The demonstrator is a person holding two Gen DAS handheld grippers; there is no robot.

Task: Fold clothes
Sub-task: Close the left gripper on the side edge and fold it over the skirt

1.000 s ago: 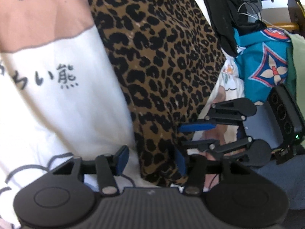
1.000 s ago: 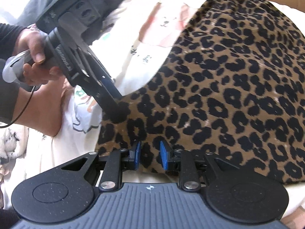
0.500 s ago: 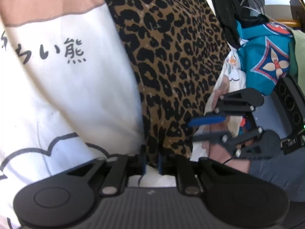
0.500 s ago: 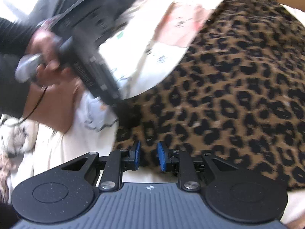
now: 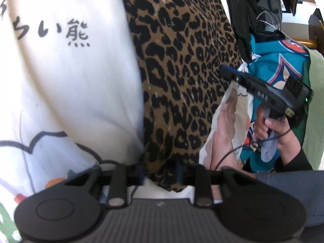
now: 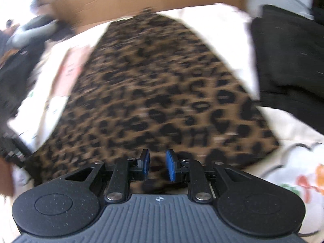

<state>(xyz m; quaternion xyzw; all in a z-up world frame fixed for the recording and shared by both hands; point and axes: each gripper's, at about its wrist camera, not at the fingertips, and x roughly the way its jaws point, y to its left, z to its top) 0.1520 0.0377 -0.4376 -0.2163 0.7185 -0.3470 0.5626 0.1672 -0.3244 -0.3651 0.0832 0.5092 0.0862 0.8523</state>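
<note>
Left gripper (image 5: 161, 174) was closing on the near hem of the leopard-print garment (image 5: 182, 70), with the cloth bunched between its blue pads. That garment lay spread over a white printed sheet (image 5: 70, 91). Right gripper (image 6: 157, 165), held by a hand (image 5: 271, 129), hovered over the leopard cloth with its pads slightly apart and nothing between them. A teal patterned cloth (image 5: 273, 68) lay to the right.

both views daylit, bright. left wrist: mostly sharp, slight softness low centre, blown-out whites upper right, heavy fisheye bend and dark vignette at corners. right wrist: strong motion blur across the leopard-print cloth (image 6: 158, 93) and upper left; only the near gripper body is crisp; upper-left corner overexposed.
</note>
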